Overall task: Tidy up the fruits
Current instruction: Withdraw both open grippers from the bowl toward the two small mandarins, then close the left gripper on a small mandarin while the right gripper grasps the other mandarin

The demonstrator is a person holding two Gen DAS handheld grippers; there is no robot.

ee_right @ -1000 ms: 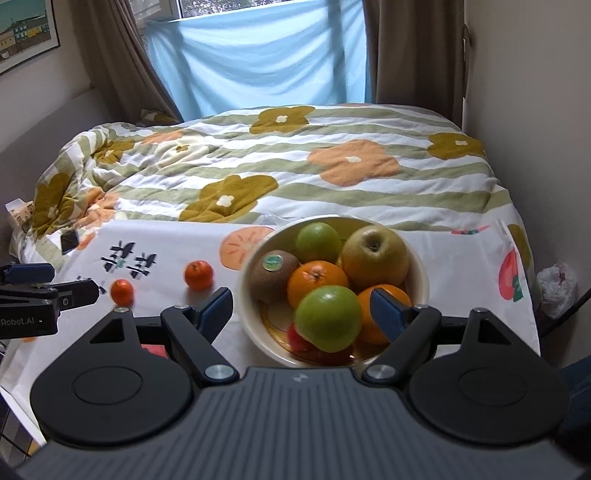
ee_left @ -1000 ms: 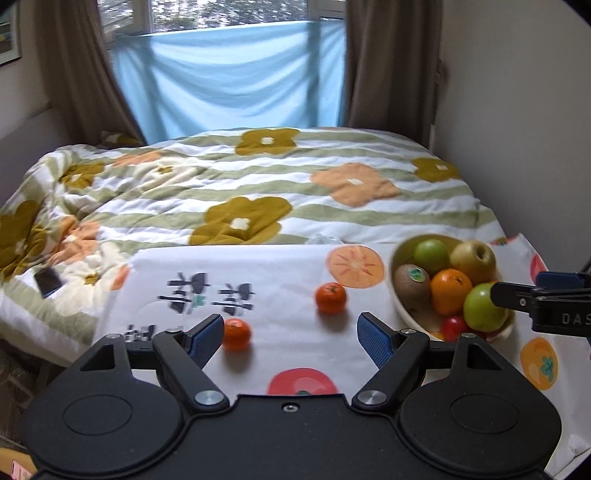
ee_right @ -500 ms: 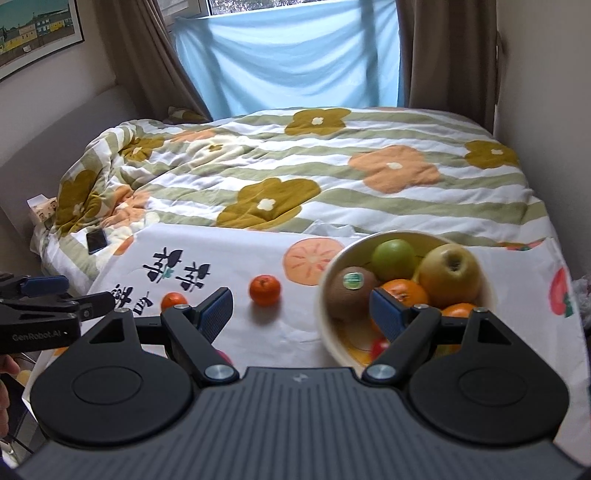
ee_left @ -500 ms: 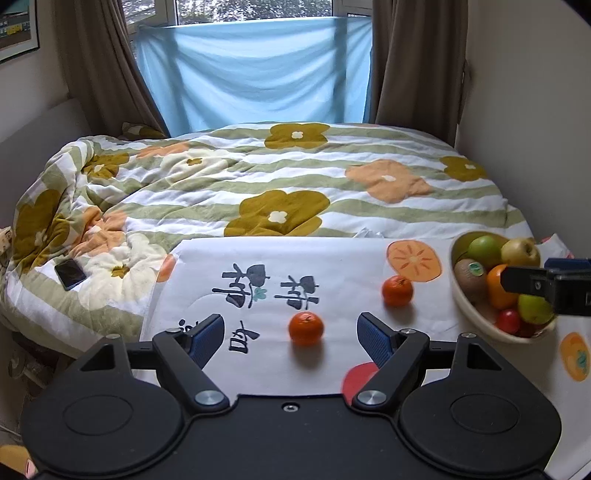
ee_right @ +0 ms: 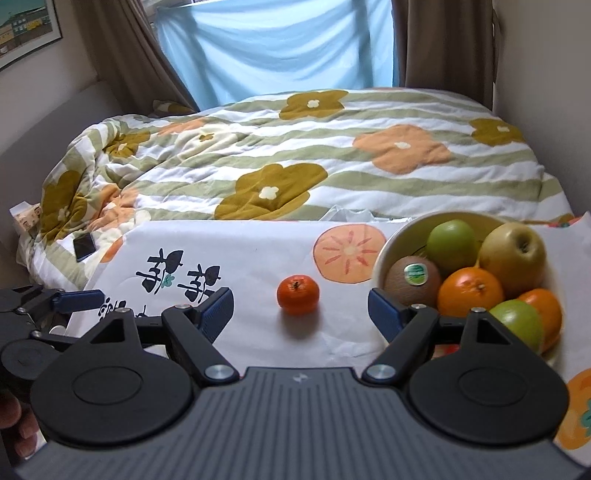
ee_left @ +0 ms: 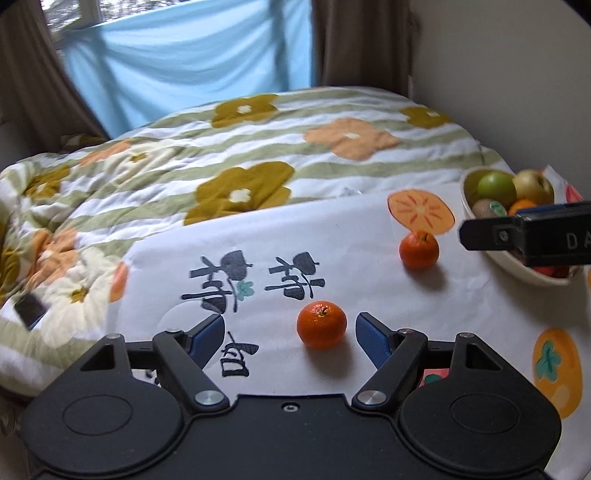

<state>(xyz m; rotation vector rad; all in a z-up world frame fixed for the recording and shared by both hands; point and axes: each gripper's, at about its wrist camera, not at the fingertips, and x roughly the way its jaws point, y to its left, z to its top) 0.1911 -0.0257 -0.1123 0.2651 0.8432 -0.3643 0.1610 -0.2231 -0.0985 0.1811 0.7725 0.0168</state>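
White printed cloth [ee_left: 369, 236] over floral quilt [ee_right: 332, 155], blue curtain [ee_right: 277, 48], fruit bowl [ee_right: 384, 251], 2 tangerines [ee_left: 321, 324], both tools released.

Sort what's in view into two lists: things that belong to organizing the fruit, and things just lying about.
For the job:
- near mandarin
- far mandarin
- fruit bowl
- left gripper
- right gripper

Lying about:
- phone
- floral duvet
- printed cloth
- framed picture
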